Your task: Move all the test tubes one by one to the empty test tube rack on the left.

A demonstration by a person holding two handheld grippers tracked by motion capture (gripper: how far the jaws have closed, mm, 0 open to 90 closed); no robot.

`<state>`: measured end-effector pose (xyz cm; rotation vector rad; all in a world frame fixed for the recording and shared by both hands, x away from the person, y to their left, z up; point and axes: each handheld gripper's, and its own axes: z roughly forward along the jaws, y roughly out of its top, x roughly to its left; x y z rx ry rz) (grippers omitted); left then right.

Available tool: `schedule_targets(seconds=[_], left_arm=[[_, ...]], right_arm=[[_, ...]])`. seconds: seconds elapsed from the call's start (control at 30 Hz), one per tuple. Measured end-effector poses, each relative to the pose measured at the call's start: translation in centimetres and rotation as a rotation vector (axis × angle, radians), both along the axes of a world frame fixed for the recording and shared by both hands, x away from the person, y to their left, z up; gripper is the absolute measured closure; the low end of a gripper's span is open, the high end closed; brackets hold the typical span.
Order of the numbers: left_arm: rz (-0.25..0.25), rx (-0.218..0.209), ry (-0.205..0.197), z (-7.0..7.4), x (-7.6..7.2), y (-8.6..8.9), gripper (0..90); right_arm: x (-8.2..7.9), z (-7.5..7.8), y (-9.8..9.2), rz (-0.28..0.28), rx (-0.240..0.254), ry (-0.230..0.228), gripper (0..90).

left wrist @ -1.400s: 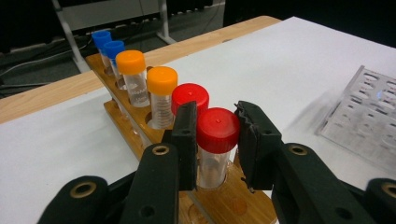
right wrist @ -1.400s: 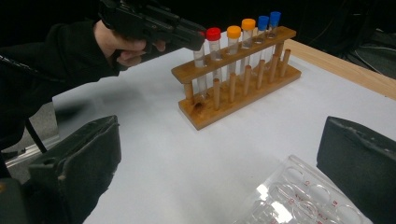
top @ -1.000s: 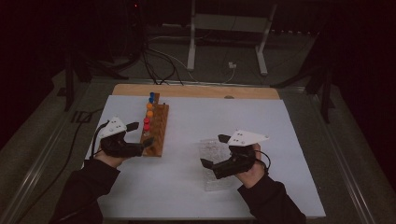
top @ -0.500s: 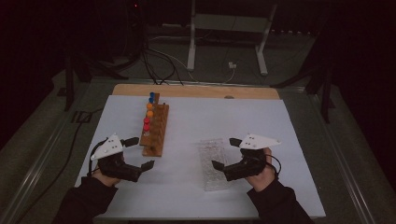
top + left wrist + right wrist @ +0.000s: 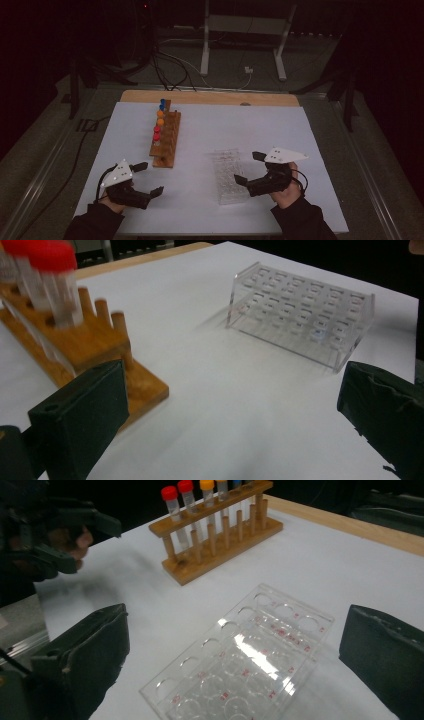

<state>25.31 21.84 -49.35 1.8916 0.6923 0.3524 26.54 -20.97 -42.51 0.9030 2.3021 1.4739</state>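
Note:
A wooden tube rack (image 5: 166, 139) stands left of centre with several red-, orange- and blue-capped tubes (image 5: 158, 126) in it. A clear plastic rack (image 5: 229, 175) lies right of centre. My left gripper (image 5: 150, 178) hovers near the front edge, just below the wooden rack's near end. Its jaws have just been opening and stand open with nothing between them. In the left gripper view the wooden rack (image 5: 95, 350) is at left and the clear rack (image 5: 300, 310) ahead. My right gripper (image 5: 248, 167) is open at the clear rack's right side, and that rack (image 5: 240, 665) lies ahead between its jaws, untouched.
A white sheet (image 5: 280, 130) covers the table, with a bare wooden strip (image 5: 210, 97) along the back. Cables (image 5: 170, 70) and a metal stand (image 5: 245, 35) sit on the floor behind. Both forearms enter over the front edge.
My left gripper has pulled back from the wooden rack toward the front edge and sunk lower, its jaws wider. My right gripper has drifted a little to the right.

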Motion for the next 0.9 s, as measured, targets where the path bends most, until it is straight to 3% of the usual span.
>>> schedule_targets(seconds=[0.1, 0.2, 0.4, 0.7, 0.9], left_arm=[[0.021, 0.022, 0.019, -0.63, -0.13, 0.1, 1.0], [0.027, 0.029, 0.004, -0.61, -0.18, 0.04, 1.0], [0.007, 0.04, 0.024, -0.9, 0.15, -0.05, 1.0], [-0.013, 0.005, 0.016, -0.74, 0.15, 0.0, 1.0], [-0.01, -0.005, 0.017, -0.6, 0.03, -0.01, 1.0]], right_arm=[[-0.02, -0.1, -0.11, -0.001, 0.005, -0.002, 0.0], [-0.05, -0.15, -0.2, -0.001, 0.009, -0.011, 0.0], [-0.02, -0.1, -0.31, -0.006, 0.016, -0.028, 0.0], [0.07, -0.38, -0.05, 0.0, -0.011, -0.027, 0.0], [0.07, -0.28, -0.1, -0.001, 0.002, -0.029, 0.0]])
